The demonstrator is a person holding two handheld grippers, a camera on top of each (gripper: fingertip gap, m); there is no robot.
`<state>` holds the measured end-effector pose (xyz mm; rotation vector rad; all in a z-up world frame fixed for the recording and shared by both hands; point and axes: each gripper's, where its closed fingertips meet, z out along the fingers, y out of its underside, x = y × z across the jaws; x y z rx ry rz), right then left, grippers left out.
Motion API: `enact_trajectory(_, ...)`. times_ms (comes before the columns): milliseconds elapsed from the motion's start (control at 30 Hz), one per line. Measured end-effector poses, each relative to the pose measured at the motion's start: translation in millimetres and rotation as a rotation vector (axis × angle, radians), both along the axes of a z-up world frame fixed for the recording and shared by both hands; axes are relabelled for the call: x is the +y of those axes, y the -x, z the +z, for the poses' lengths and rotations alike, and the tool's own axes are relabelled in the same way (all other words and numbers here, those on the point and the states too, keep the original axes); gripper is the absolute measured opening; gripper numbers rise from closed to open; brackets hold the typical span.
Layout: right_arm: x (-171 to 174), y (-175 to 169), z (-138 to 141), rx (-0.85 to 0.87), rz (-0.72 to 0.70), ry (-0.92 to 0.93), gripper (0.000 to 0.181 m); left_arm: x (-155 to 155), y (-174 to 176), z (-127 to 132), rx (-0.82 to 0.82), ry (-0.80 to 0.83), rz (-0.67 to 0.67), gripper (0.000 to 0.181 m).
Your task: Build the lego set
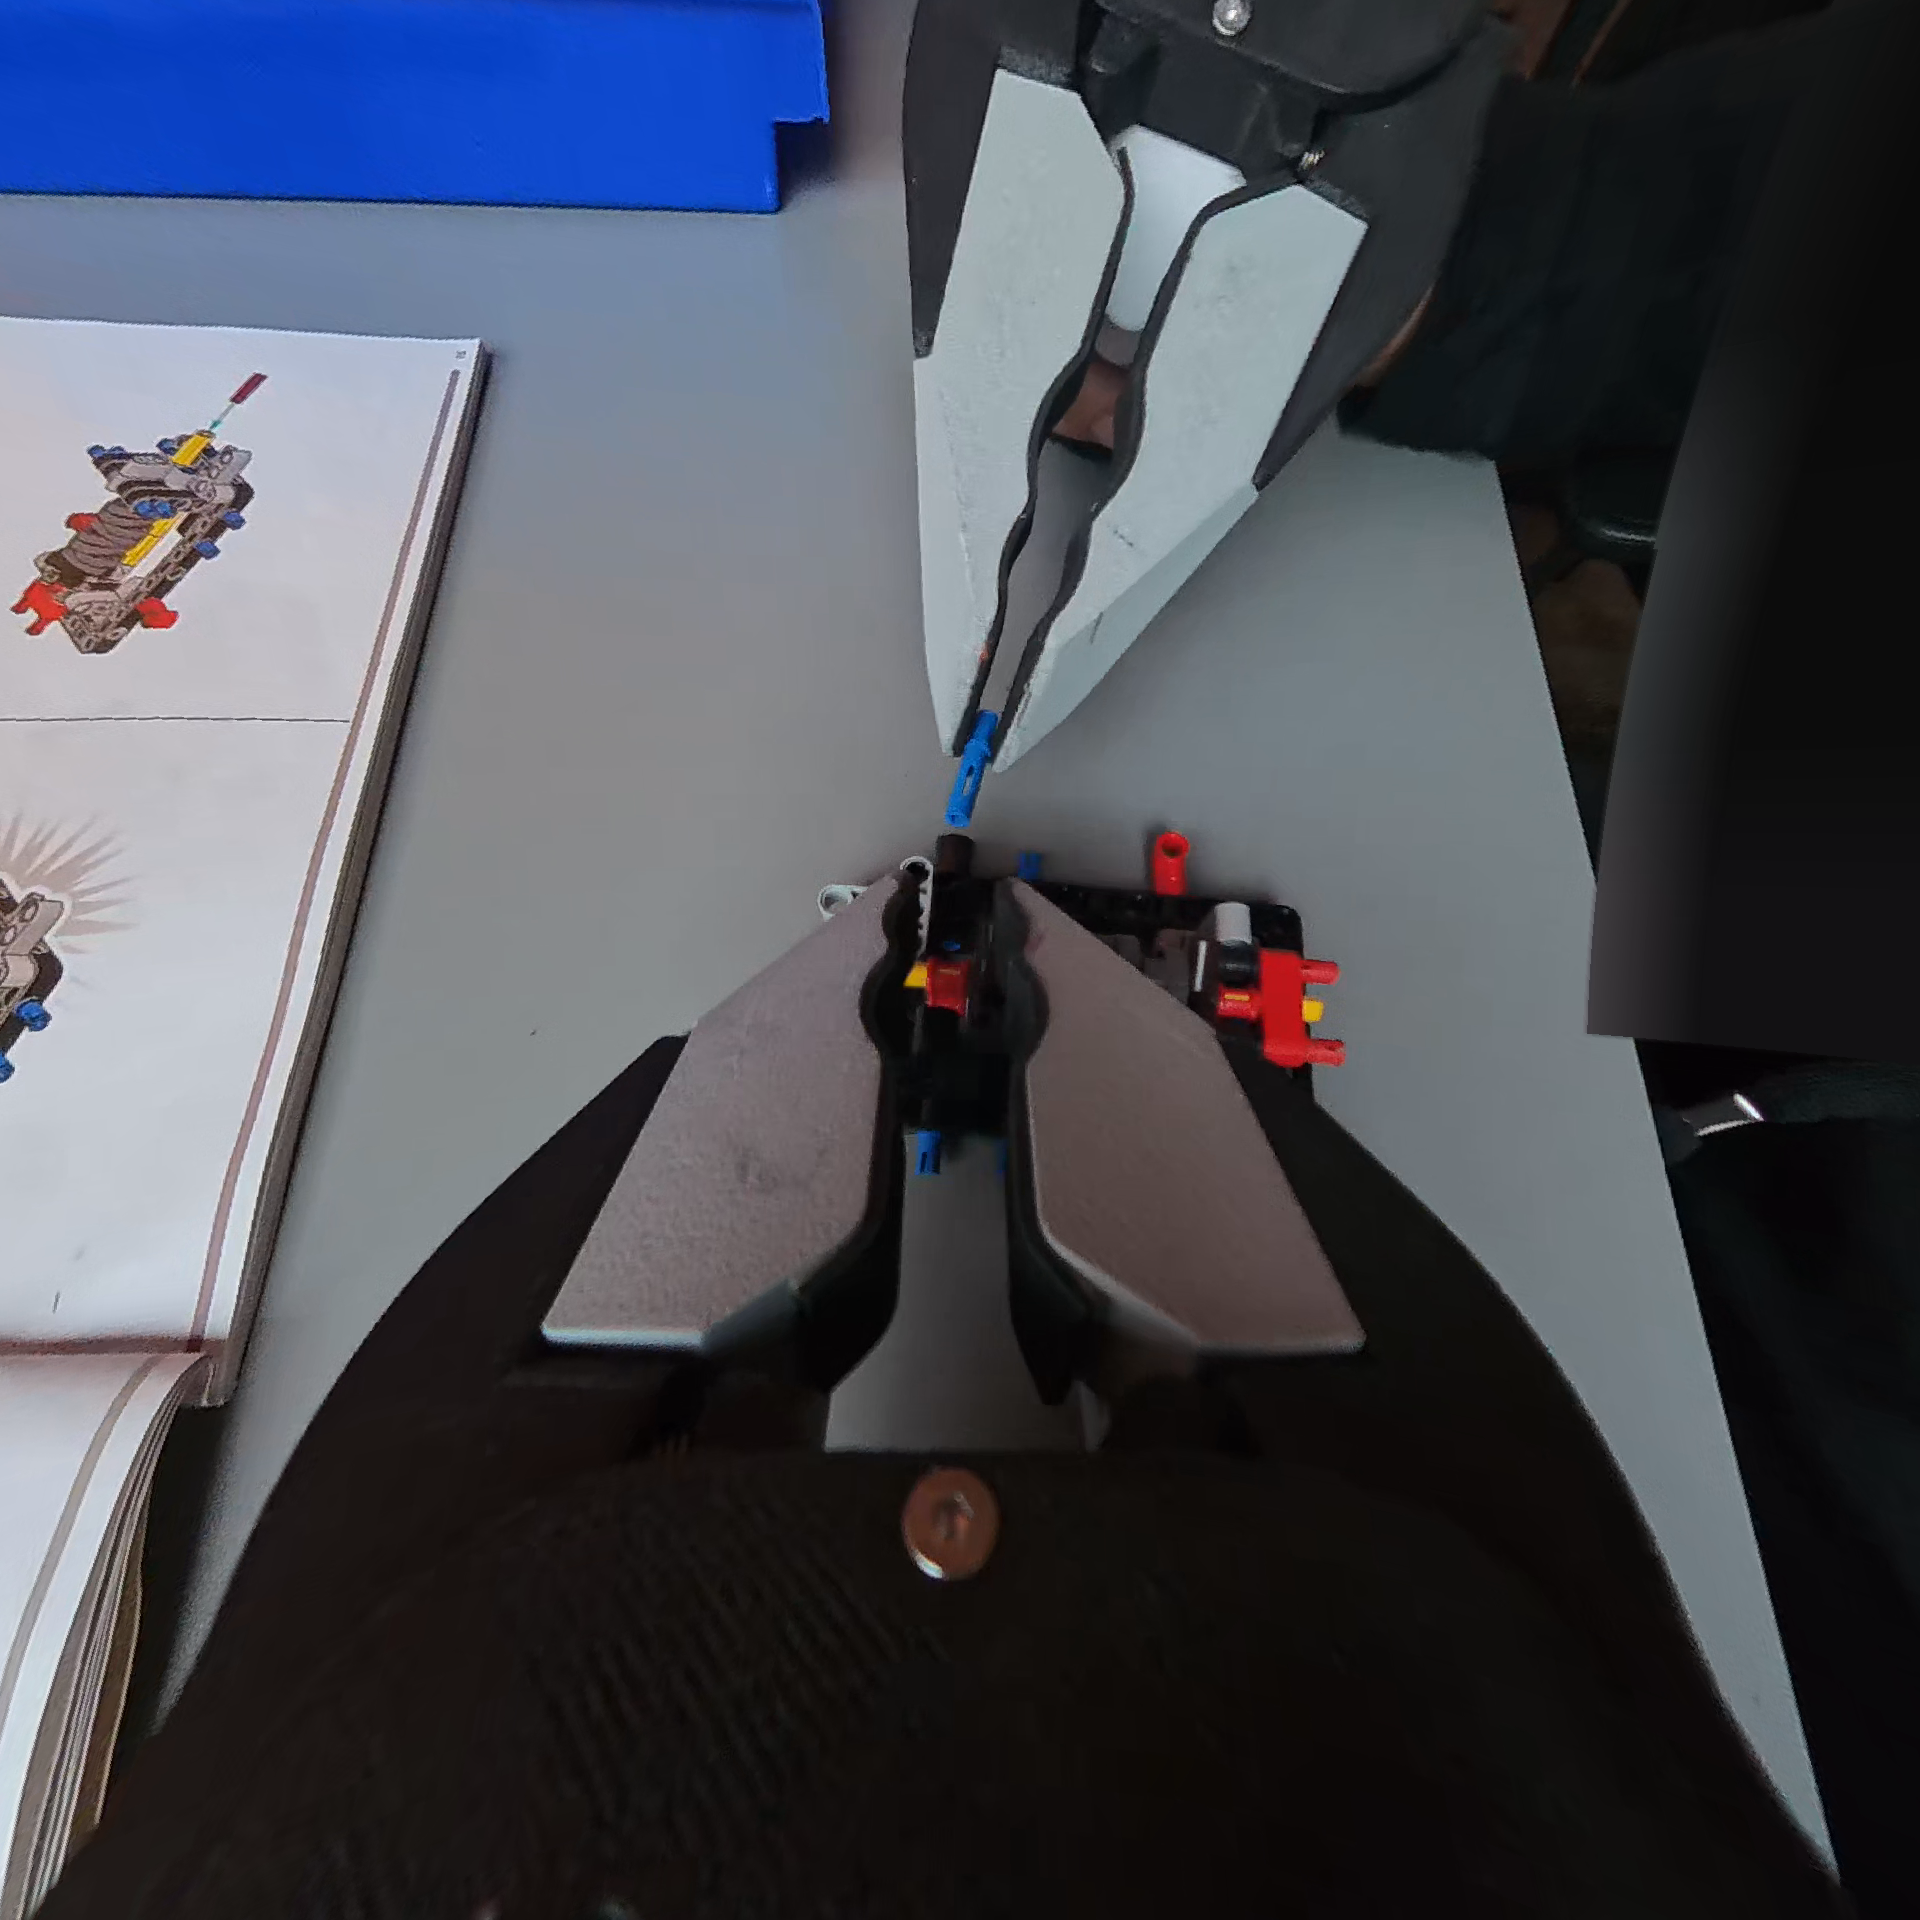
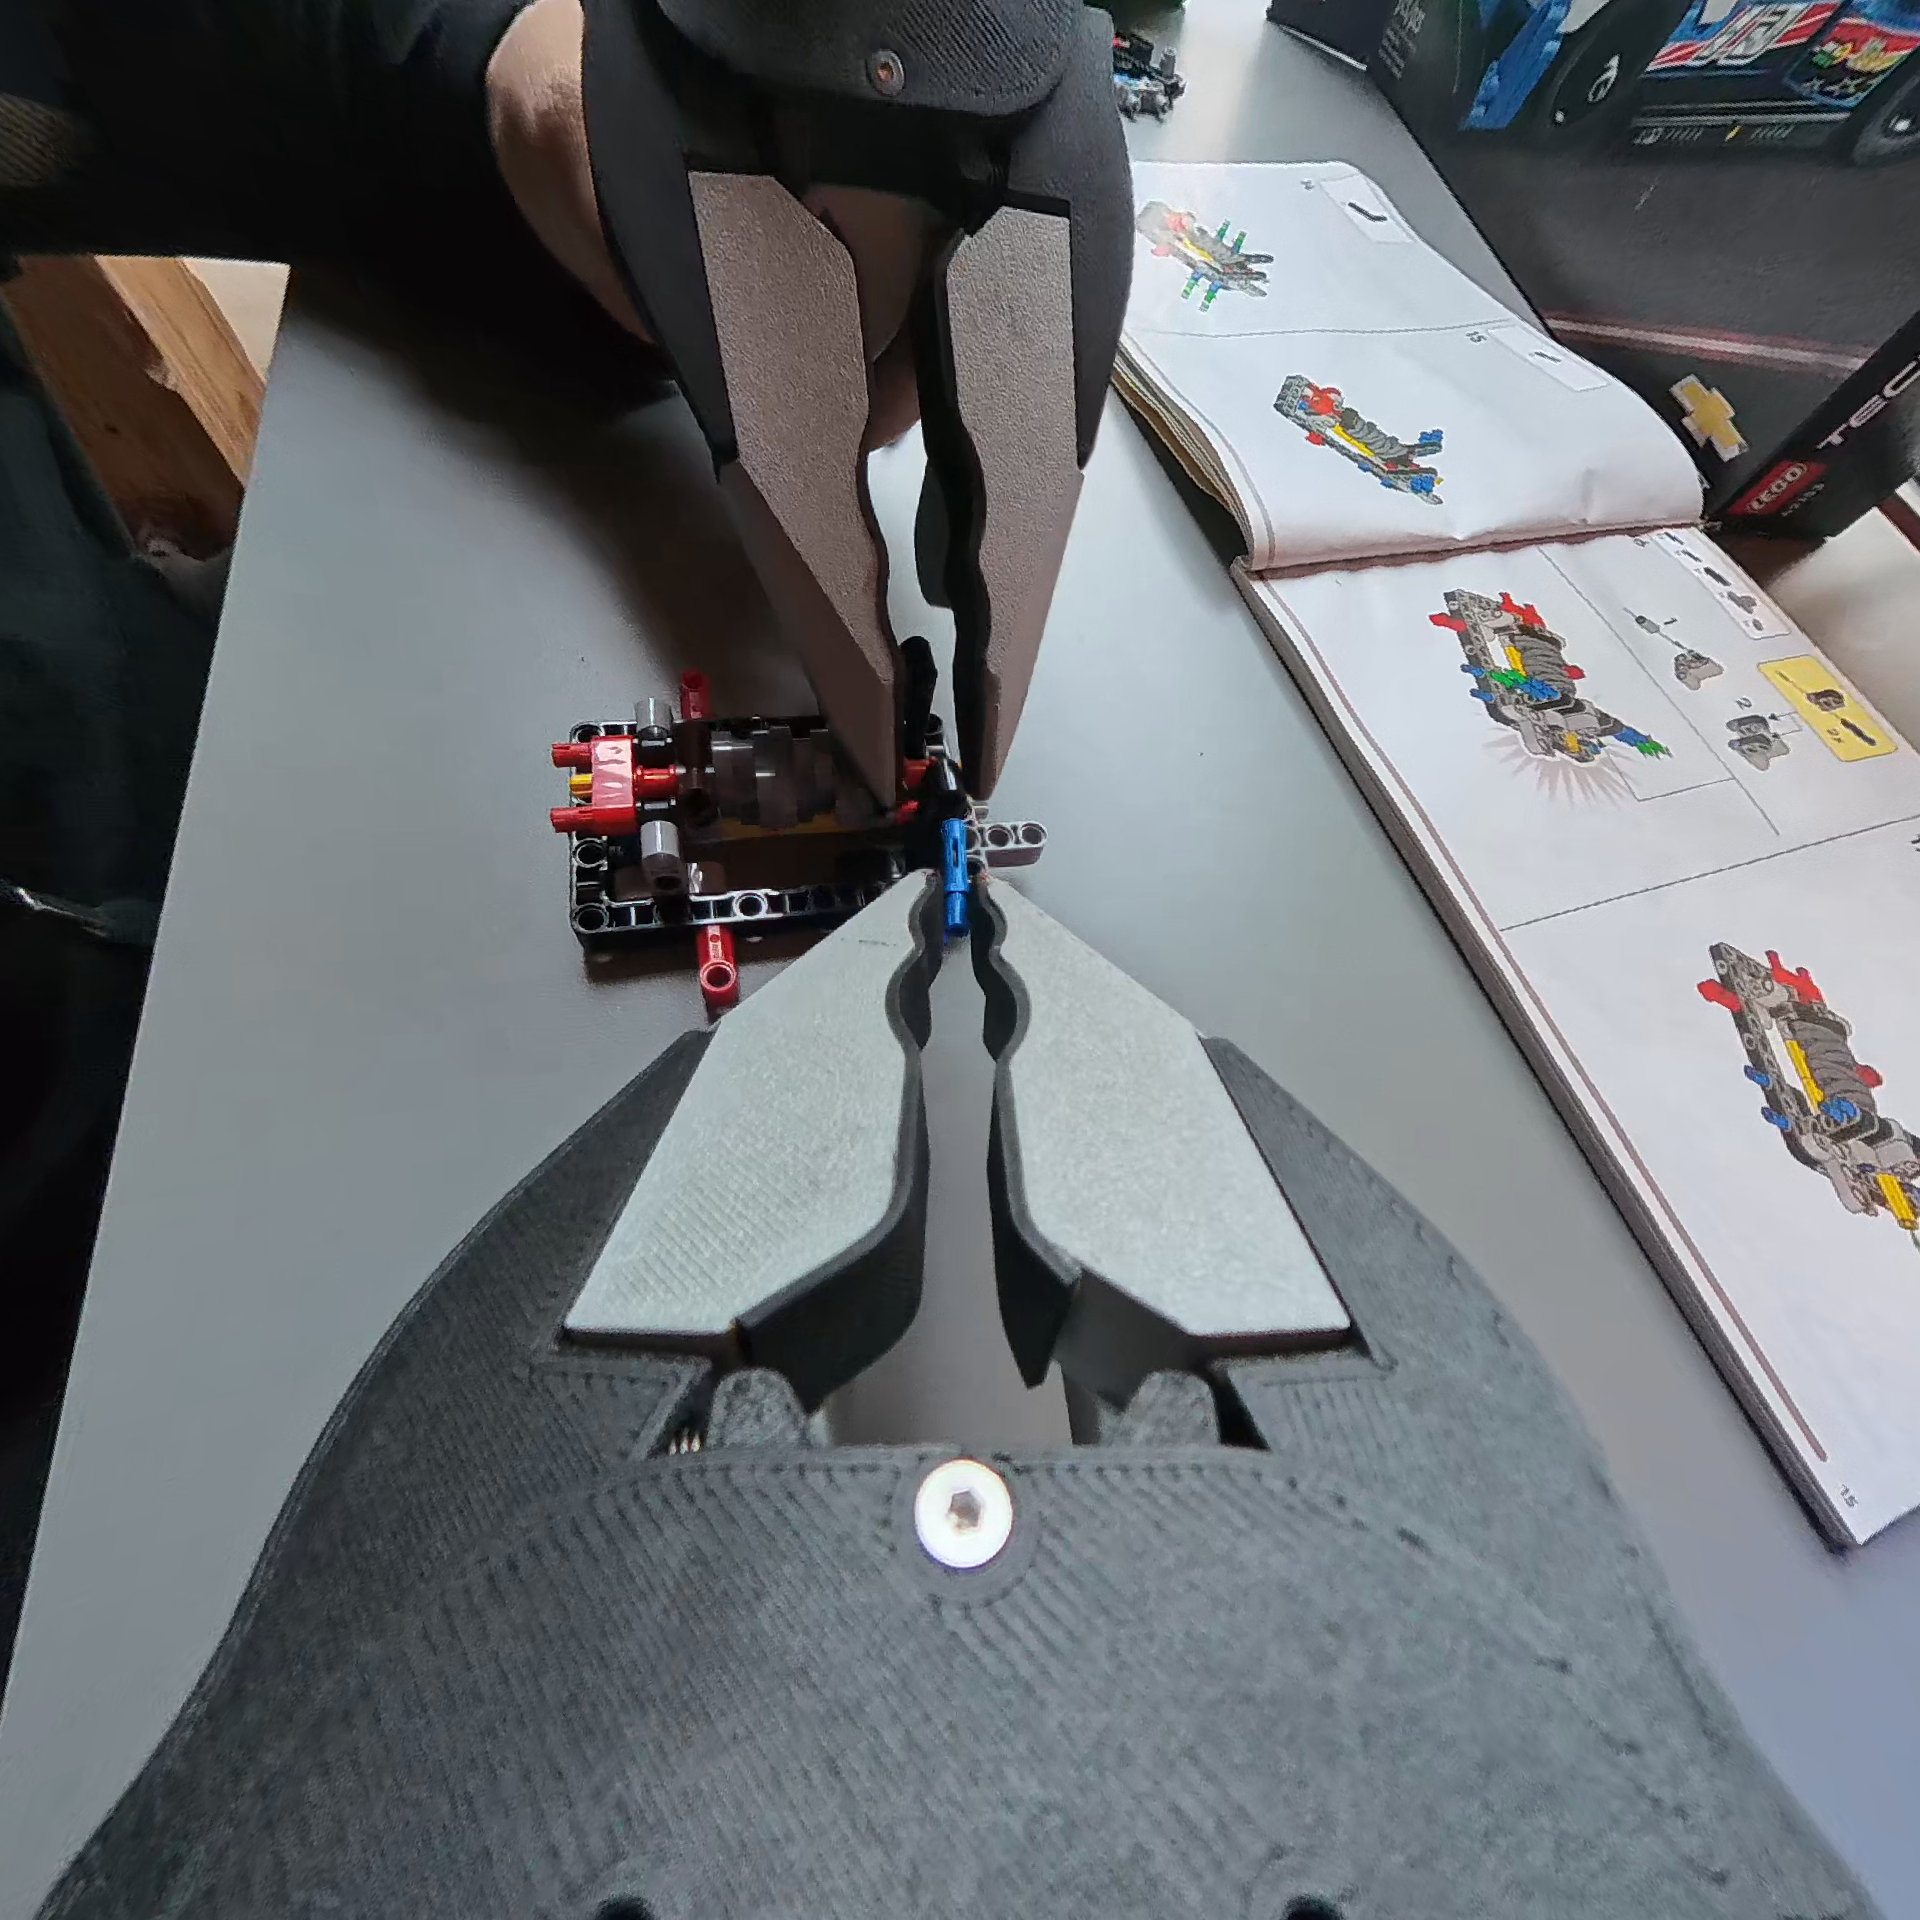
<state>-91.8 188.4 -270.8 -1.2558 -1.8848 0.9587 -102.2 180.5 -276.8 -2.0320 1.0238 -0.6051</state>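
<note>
Left claw: my left gripper (image 1: pixel 951 904) was clamped on the end of the lego assembly (image 1: pixel 1174 966), fingers pinched around its black upright part and pressing it onto the table.
Right claw: my right gripper (image 2: pixel 956 894) pinched a blue pin (image 2: pixel 954 868) at the very fingertips (only half the pin stuck out), aimed at the held end of the build and just short of it in the left wrist view.
Table: grey table (image 1: pixel 644 727), carrying everything.
Booklet: an open instruction booklet (image 2: pixel 1558 831) lay flat beside the build, pictures facing up.
Box: a dark product box (image 2: pixel 1662 94) stood at the far edge, beyond the booklet.
Bin: a blue plastic bin (image 1: pixel 416 94) sat at the table's far side in the left wrist view.
Assembly: black frame with a dark grey geared core, red connectors at the free end, resting on the table between both grippers.
Red pin: a red pin (image 2: pixel 717 961) poked from the frame's near side.
</note>
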Motion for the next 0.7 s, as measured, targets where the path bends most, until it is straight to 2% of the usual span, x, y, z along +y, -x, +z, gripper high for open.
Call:
enact_trajectory(233, -3.2, 1.5, -2.6, -0.014, 0.011, -0.017, 0.001, 0.7, -3.6, 0.7, -0.013, -0.001, -0.012, 0.005)
enact_trajectory(700, -3.3, 3.2, -2.9, -0.004, 0.021, -0.03, 0.001, 1.2, -3.7, 0.9, -0.048, 0.009, -0.051, 0.005)
